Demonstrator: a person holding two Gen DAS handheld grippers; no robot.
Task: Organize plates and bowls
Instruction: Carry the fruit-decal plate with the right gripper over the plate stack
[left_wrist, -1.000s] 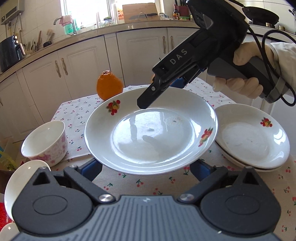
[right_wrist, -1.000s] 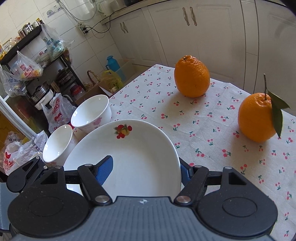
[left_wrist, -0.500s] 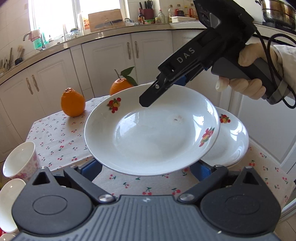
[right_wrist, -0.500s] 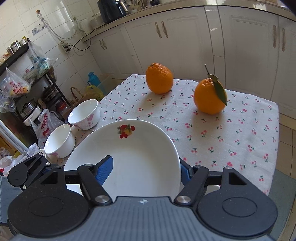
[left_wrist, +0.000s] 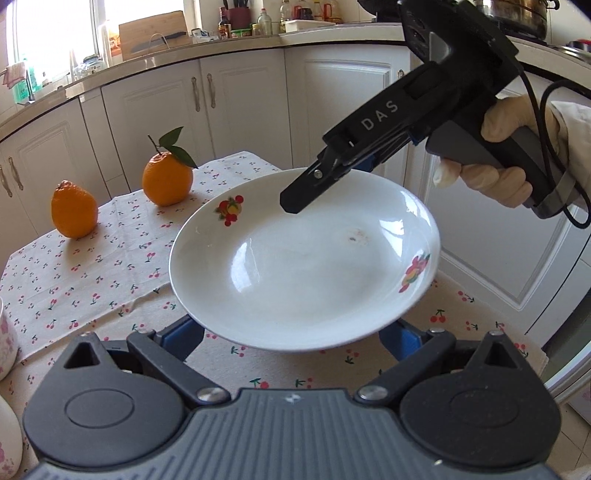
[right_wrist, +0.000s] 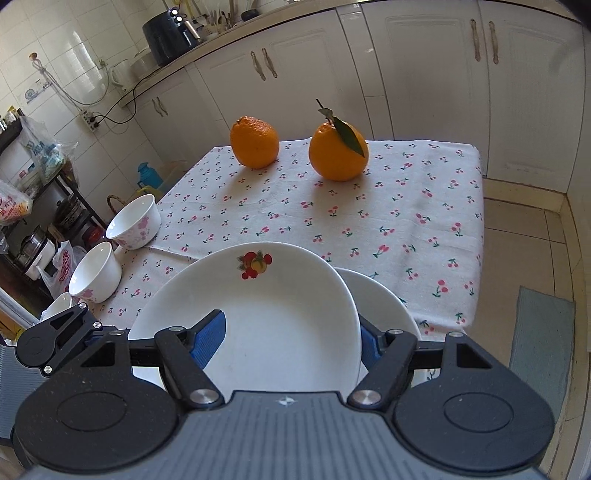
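A white plate with fruit prints (left_wrist: 306, 266) is held in the air above the table, level. My right gripper (left_wrist: 332, 177) is shut on its far rim; in the right wrist view its blue pads (right_wrist: 207, 338) clamp the same plate (right_wrist: 255, 314). My left gripper (left_wrist: 291, 338) sits under the plate's near rim with its blue pads wide apart, open. A stack of white plates (right_wrist: 384, 306) lies on the table just under and to the right of the held plate. Two white bowls with pink flowers (right_wrist: 135, 221) (right_wrist: 96, 273) stand at the table's left edge.
Two oranges (right_wrist: 255, 142) (right_wrist: 338, 151) sit at the far end of the cherry-print tablecloth (right_wrist: 406, 214). White kitchen cabinets (left_wrist: 240, 107) surround the table. A third white bowl (right_wrist: 57, 304) shows behind the left gripper (right_wrist: 55, 338). The floor mat (right_wrist: 539, 332) lies to the right.
The held plate has been carried to the right, over the plate stack, which is now hidden under it in the left wrist view. Both grippers moved with it.
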